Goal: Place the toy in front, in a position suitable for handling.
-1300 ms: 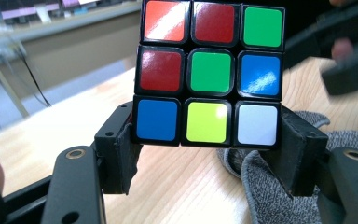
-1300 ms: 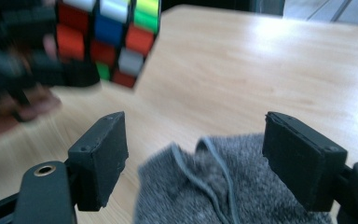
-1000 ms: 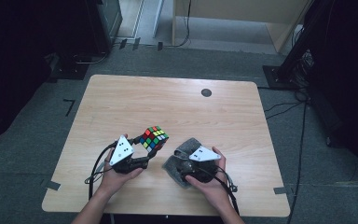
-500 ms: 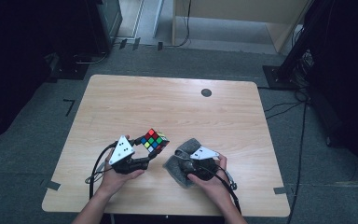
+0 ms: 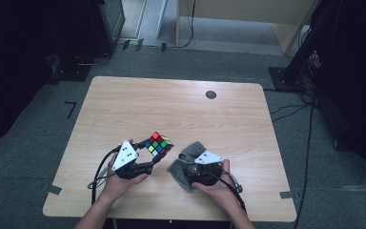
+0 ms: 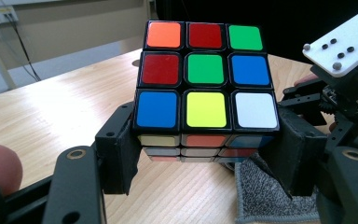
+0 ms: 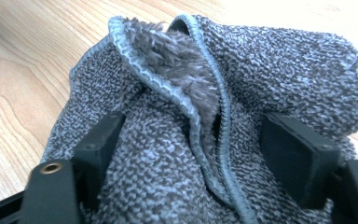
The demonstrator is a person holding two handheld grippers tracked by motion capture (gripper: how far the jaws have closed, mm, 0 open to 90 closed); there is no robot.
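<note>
A pale wooden table (image 5: 181, 109) stands on grey carpet, dark gear around it. The left gripper (image 5: 145, 160) is clamped on a scrambled puzzle cube (image 5: 158, 144), lifted between its jaws. The right gripper (image 5: 183, 164) pinches a bunched grey cloth (image 7: 242, 93), just beside the cube (its folds bulge over both jaws). This looks like the wiping step; next, bring cloth against a cube face while holding the cube steady.

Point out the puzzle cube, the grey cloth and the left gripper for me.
puzzle cube (image 6: 205, 70): left gripper view, green centre sticker of facing side.
grey cloth (image 7: 279, 70): right gripper view, bunched upper fold.
left gripper (image 5: 156, 153): high view, between its jaws at the cube.
</note>
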